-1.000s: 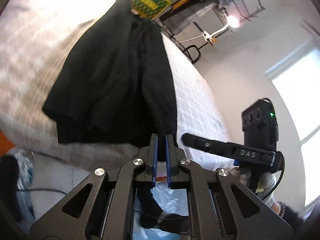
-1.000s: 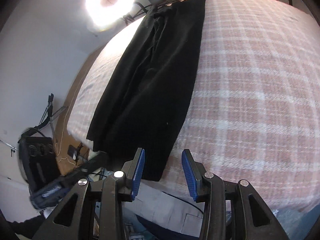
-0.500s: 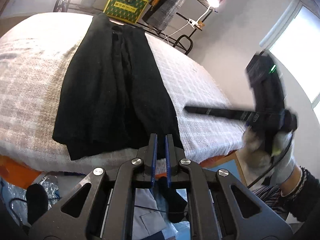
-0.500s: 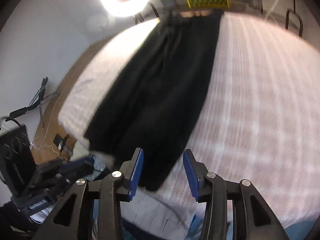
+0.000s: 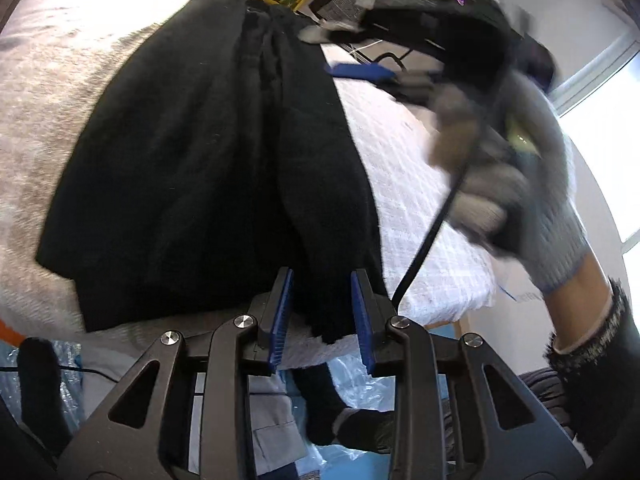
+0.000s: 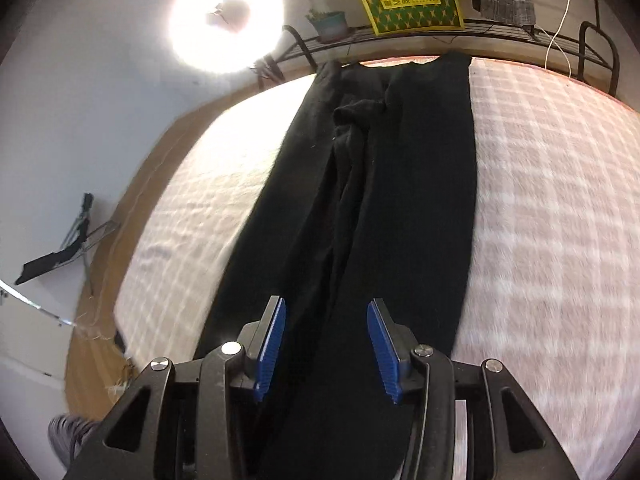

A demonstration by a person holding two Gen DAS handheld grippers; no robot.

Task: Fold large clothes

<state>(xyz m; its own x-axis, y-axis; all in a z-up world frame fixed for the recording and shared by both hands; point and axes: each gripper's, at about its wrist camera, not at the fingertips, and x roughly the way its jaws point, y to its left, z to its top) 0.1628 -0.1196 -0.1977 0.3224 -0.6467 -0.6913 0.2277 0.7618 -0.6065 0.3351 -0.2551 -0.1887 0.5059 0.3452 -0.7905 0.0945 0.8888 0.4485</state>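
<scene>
Long black knit garment [image 6: 384,208] lies lengthwise down the middle of the pale checked bedspread [image 6: 552,208], near end draping off the edge. Left gripper [image 5: 322,312] and right gripper [image 6: 326,348] both gape wide over that near hem, holding nothing.

Black garment [image 6: 384,200], centre of frame, looked like matt, slightly fuzzy knit cloth w/ soft creases. Bedspread [image 6: 560,208] at right was woven checked cloth, rough-textured. Left gripper [image 5: 322,312], lower centre, had matt black plastic arms, shiny metal screws and ribbed blue pads [image 5: 280,316]; right gripper [image 6: 326,346] same. Glove [image 5: 536,184], right of frame, was grey knit. Floor [image 6: 92,344], lower left, looked like smooth wood.
</scene>
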